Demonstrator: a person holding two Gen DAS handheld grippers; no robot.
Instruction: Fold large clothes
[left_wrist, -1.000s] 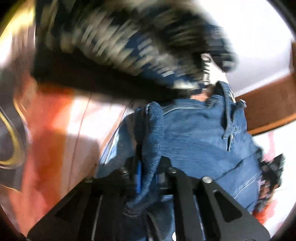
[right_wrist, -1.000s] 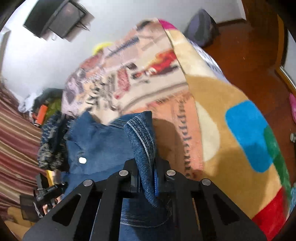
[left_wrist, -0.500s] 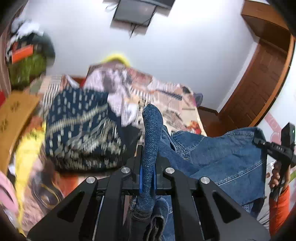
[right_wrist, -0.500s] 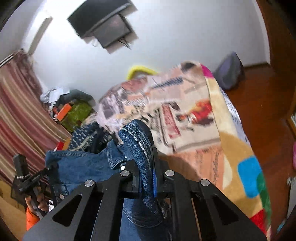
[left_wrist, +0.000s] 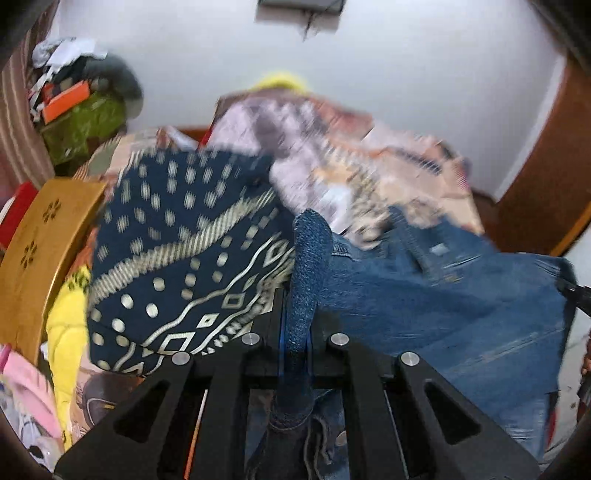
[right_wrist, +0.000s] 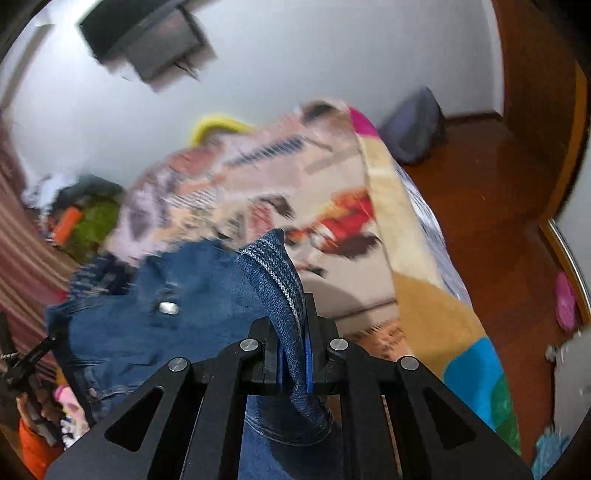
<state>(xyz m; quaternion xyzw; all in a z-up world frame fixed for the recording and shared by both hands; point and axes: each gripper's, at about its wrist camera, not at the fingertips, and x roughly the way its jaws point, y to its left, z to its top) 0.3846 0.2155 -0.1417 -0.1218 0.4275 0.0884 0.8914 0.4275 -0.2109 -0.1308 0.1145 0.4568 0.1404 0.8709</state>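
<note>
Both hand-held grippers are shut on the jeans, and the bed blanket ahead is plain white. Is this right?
Not quite. The left hand-held gripper and the right are both shut on the jeans, but the blanket is multicoloured and printed, not plain white; the right wrist view shows it.

Blue denim jeans (left_wrist: 443, 306), stretched above the bed, folded edges upright at both ends.
</note>
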